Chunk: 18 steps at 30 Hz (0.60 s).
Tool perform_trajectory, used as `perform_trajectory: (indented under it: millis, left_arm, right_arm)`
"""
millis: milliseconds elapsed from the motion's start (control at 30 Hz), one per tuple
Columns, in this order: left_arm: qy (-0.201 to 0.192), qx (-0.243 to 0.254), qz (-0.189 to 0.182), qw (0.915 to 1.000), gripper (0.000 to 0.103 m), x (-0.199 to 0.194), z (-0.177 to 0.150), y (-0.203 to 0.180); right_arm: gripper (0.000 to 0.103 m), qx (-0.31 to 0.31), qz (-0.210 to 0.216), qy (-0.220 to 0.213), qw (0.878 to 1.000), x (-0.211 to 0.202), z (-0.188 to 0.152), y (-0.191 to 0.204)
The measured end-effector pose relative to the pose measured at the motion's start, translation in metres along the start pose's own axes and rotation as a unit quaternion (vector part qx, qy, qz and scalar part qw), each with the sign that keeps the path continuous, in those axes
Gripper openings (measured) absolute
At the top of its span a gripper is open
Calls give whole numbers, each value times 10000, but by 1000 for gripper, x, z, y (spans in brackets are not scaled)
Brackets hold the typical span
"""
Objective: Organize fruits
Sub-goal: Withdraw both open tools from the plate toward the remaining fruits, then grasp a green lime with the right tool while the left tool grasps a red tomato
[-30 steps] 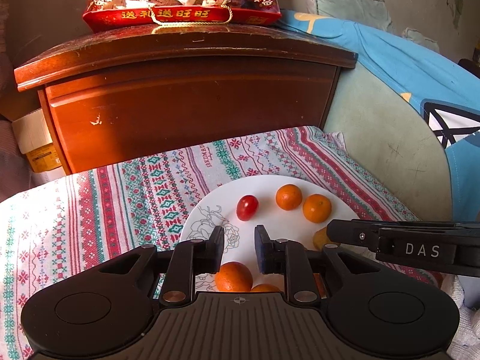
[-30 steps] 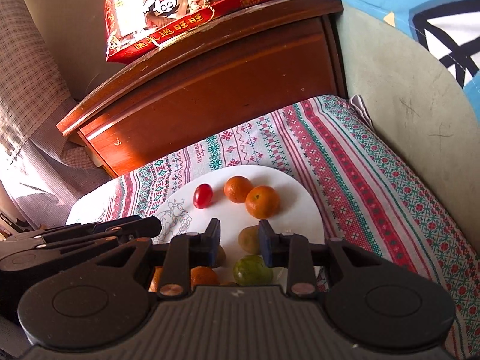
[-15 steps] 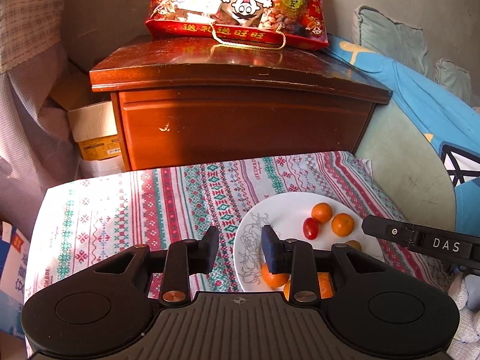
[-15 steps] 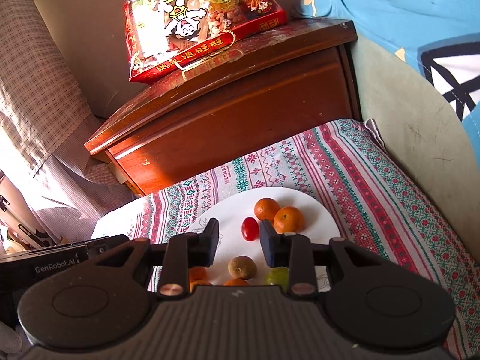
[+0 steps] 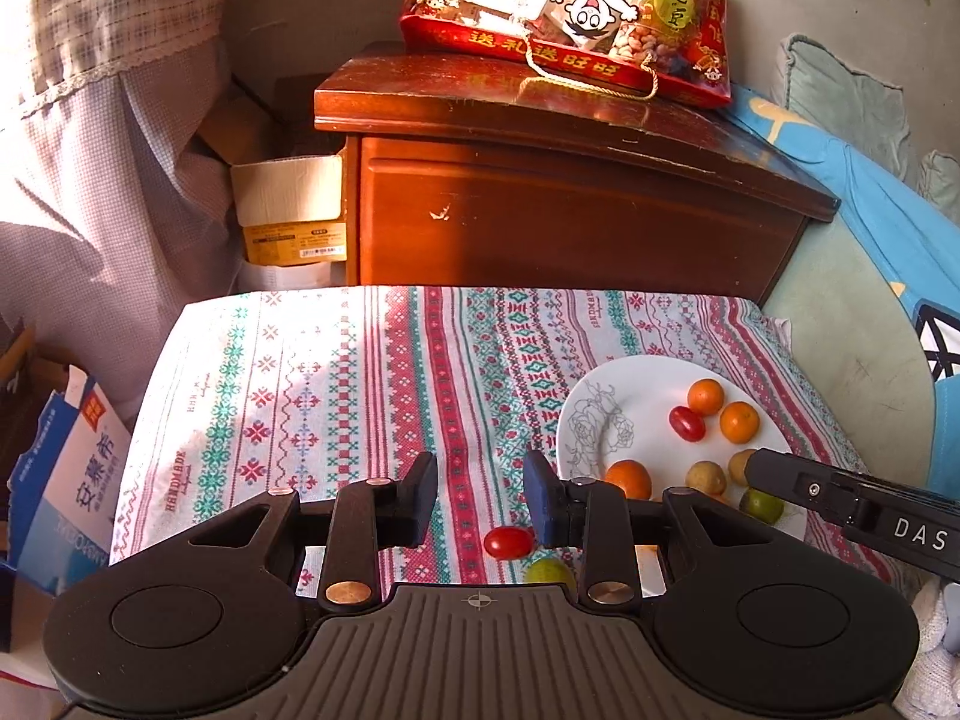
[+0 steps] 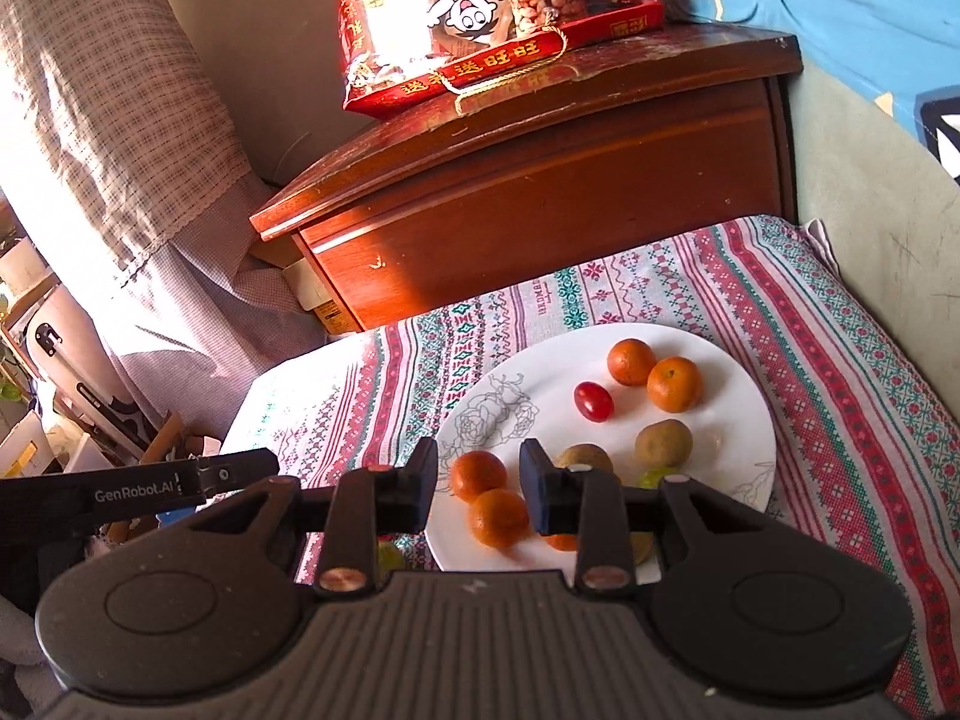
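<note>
A white plate (image 5: pixel 606 396) (image 6: pixel 738 456) on the patterned cloth holds several small oranges (image 6: pixel 674 384), a red cherry tomato (image 6: pixel 593 401), brownish kiwis (image 6: pixel 663 443) and a green fruit (image 5: pixel 761 505). A second cherry tomato (image 5: pixel 509 542) and a green fruit (image 5: pixel 549 572) lie on the cloth beside the plate, just below my left gripper (image 5: pixel 480 495), which is open and empty. My right gripper (image 6: pixel 478 489) is open and empty above the plate's near edge, over two oranges (image 6: pixel 498 517). The other gripper shows at the side of each view.
A wooden nightstand (image 5: pixel 570 198) with a red snack bag (image 5: pixel 570 12) stands behind the cloth-covered table (image 5: pixel 300 390). Cardboard boxes (image 5: pixel 288 210) and a curtain are at the left. A blue bedding pile (image 6: pixel 840 18) and a grey-green cushion are at the right.
Both grippers have pulled back and up from the plate; the left one has swung left over the cloth. A tomato and a green fruit on the cloth have come into view.
</note>
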<state>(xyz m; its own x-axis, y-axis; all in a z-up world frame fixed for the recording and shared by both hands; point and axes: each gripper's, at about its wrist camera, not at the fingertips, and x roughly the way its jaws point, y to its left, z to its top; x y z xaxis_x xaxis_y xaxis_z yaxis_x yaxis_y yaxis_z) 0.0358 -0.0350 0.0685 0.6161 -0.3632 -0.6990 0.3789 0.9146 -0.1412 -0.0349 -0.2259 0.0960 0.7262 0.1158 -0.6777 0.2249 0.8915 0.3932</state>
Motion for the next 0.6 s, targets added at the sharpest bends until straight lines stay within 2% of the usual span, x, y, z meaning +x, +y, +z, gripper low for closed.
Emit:
perform_trajectory:
  millis: [200, 333, 600]
  left_arm:
    - [56, -26, 224, 9997, 31, -5, -9, 14]
    - [81, -93, 322, 9994, 39, -7, -12, 23]
    - [196, -245, 397, 9987, 39, -5, -15, 38]
  right_arm:
    - [32, -87, 135, 162, 9997, 6, -14, 15]
    - [32, -202, 311, 342, 9987, 14, -24, 26]
    - [32, -405, 471, 646, 9960, 34, -41, 40]
